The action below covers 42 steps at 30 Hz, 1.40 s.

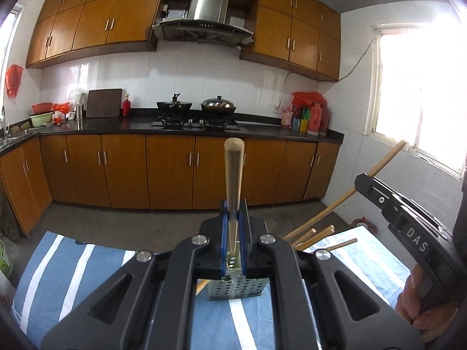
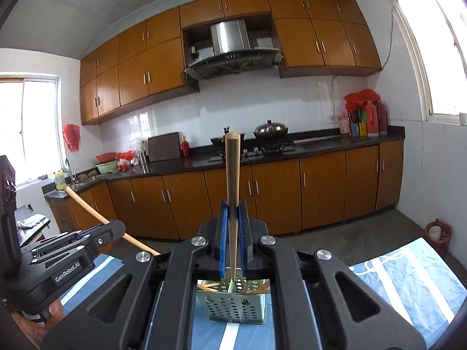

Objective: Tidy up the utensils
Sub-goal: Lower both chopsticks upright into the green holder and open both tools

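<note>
Wooden chopstick, a long pale tapered one, stands pinched between the blue pads of the left claw, jaws closed tight on it, thick end up and thin tip aimed at the perforated grey-green metal utensil holder on the blue-and-white striped cloth covering the desk. Several more wooden chopsticks lean out of the holder toward the right. From this view the risk is that the tip misses the holder's mouth or knocks those leaning sticks, because the grip sits low and the long top can swing. At the right edge a hand holds the other device tilted

Right wrist view: the right claw is likewise clamped on a second pale wooden chopstick, upright above the same holder. The left claw shows at lower left with its stick slanting up-left; both descending together could collide over the narrow opening
</note>
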Each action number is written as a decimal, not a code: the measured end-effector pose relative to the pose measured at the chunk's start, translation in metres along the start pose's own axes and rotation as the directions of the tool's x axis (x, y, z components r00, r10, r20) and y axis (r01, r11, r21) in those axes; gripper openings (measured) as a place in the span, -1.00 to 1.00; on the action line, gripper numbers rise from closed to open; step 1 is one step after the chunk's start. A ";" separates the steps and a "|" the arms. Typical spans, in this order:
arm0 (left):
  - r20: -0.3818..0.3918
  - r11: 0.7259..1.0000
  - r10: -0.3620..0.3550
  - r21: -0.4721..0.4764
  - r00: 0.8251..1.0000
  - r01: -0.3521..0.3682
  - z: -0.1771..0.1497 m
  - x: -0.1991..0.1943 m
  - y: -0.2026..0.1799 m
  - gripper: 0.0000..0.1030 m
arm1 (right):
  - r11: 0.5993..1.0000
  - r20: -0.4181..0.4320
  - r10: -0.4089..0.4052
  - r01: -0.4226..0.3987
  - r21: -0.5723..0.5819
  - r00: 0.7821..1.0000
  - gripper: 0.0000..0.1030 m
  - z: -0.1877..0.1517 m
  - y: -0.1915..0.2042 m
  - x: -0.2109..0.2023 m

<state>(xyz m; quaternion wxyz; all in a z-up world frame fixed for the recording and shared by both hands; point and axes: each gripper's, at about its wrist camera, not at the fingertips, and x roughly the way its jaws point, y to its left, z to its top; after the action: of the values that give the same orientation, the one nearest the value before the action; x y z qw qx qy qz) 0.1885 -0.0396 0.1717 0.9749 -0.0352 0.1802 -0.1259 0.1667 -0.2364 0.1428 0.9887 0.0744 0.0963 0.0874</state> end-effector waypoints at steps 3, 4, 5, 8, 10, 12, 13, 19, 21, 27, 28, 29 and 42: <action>-0.012 1.000 0.006 -0.003 1.000 -0.006 -0.001 0.010 0.002 -0.85 | 1.000 -0.028 -0.004 0.004 0.001 1.000 -0.85 -0.005 0.002 0.010; -0.016 1.000 0.007 -0.006 1.000 -0.007 0.000 0.013 0.003 -0.85 | 1.000 -0.039 -0.005 0.005 0.001 0.999 -0.85 -0.007 0.000 0.015; -0.019 1.000 0.007 -0.009 1.000 -0.007 0.000 0.016 0.004 -0.85 | 1.000 -0.044 -0.007 0.007 0.001 0.999 -0.85 -0.009 0.002 0.016; -0.031 1.000 0.005 -0.018 1.000 -0.005 0.000 0.026 0.005 -0.85 | 1.000 -0.062 -0.011 0.012 0.002 0.998 -0.85 -0.013 0.000 0.023; -0.037 1.000 0.003 -0.018 0.999 -0.003 -0.001 0.030 0.007 -0.85 | 1.000 -0.072 -0.013 0.014 0.002 0.997 -0.85 -0.013 0.000 0.026; -0.045 1.000 0.000 -0.017 0.999 -0.001 -0.003 0.034 0.007 -0.85 | 1.000 -0.080 -0.013 0.013 0.003 0.997 -0.85 -0.014 -0.001 0.028; -0.047 1.000 -0.001 -0.016 0.999 0.000 -0.002 0.034 0.007 -0.85 | 1.000 -0.082 -0.014 0.014 0.002 0.997 -0.85 -0.014 0.000 0.030; -0.070 1.000 -0.006 -0.011 0.998 0.005 -0.007 0.042 0.005 -0.85 | 1.000 -0.097 -0.010 0.011 0.004 0.995 -0.85 -0.016 -0.001 0.034; -0.080 1.000 -0.005 -0.008 0.997 0.004 -0.010 0.045 0.004 -0.85 | 1.000 -0.102 -0.009 0.010 0.006 0.995 -0.85 -0.014 0.001 0.037; -0.115 1.000 -0.005 -0.013 0.993 0.004 -0.018 0.057 0.005 -0.85 | 1.000 -0.121 -0.010 0.010 -0.001 0.993 -0.85 -0.015 0.001 0.043; -0.120 1.000 -0.003 -0.015 0.993 0.002 -0.019 0.060 0.006 -0.85 | 1.000 -0.125 -0.010 0.010 0.000 0.992 -0.85 -0.015 0.002 0.044; -0.125 1.000 -0.001 -0.018 0.992 -0.001 -0.019 0.063 0.008 -0.84 | 1.000 -0.131 -0.009 0.010 0.000 0.991 -0.85 -0.015 0.002 0.046; -0.076 0.998 0.004 -0.068 0.997 -0.009 -0.014 0.040 0.021 -0.50 | 0.999 -0.120 -0.013 0.018 0.040 0.993 -0.75 -0.013 -0.006 0.034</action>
<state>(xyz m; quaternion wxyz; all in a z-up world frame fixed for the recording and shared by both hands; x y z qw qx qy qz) 0.2241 -0.0297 0.1426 0.9660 -0.0629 0.2212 -0.1179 0.1973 -0.2340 0.1228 0.9801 0.0887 0.1575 0.0819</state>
